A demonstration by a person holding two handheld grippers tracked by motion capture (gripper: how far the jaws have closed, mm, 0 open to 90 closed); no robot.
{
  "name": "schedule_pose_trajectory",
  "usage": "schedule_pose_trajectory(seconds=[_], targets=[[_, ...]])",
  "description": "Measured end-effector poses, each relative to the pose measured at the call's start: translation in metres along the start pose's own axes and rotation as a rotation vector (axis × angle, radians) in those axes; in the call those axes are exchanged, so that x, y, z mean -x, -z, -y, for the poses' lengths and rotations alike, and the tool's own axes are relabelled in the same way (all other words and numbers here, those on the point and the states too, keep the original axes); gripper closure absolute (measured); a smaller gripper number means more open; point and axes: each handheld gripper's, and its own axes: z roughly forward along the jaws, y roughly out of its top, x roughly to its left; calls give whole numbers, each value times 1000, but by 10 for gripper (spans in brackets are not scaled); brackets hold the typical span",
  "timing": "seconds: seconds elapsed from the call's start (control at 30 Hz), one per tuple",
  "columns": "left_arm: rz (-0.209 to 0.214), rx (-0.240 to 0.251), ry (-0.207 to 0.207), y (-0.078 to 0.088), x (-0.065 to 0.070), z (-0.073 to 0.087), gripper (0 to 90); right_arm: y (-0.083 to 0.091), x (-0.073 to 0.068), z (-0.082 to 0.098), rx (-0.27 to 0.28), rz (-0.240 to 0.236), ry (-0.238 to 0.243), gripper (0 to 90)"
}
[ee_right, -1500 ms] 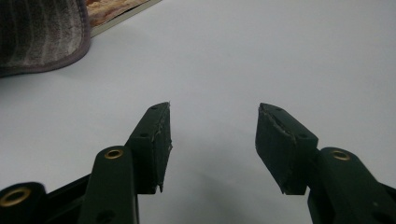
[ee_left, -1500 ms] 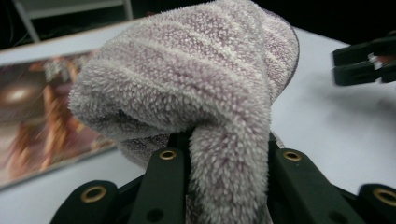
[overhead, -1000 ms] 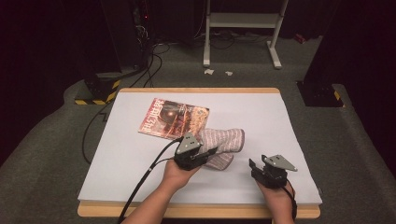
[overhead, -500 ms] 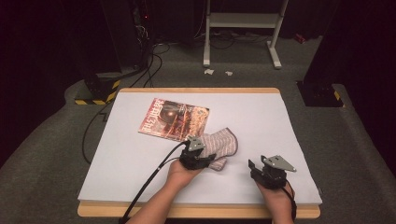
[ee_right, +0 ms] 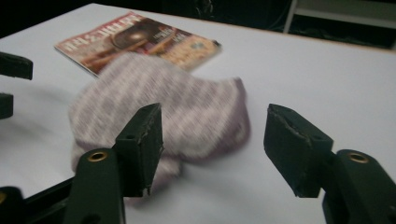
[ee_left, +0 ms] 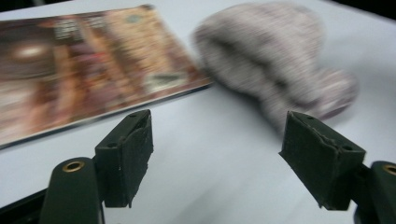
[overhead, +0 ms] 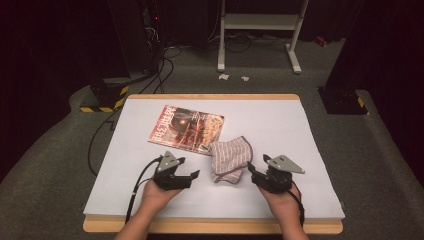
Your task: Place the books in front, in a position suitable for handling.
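A magazine (overhead: 186,128) was laid flat on the white table (overhead: 300,130). A white shelf stand (overhead: 260,30) was seen beyond.

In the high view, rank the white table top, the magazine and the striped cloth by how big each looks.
1. White table top: by far the largest.
2. Magazine: clearly smaller, lying flat.
3. Striped cloth: smallest as it lies, but it is folded over on itself, so its spread-out size could come close to the magazine's.
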Motion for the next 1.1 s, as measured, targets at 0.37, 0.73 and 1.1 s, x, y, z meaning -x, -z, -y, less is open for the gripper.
schedule_pose_trajectory(seconds=[0.37,0.73,1.1], targets=[[-42,22,69,20,-33,24,266,-90,-37,-47,-153,-92,3,215],[-59,15,91,21,-40,26,266,-96,-22,11,-371,-86,-69,145],[-60,25,117,23,-45,27,296,-108,-43,7,-396,-95,11,468]])
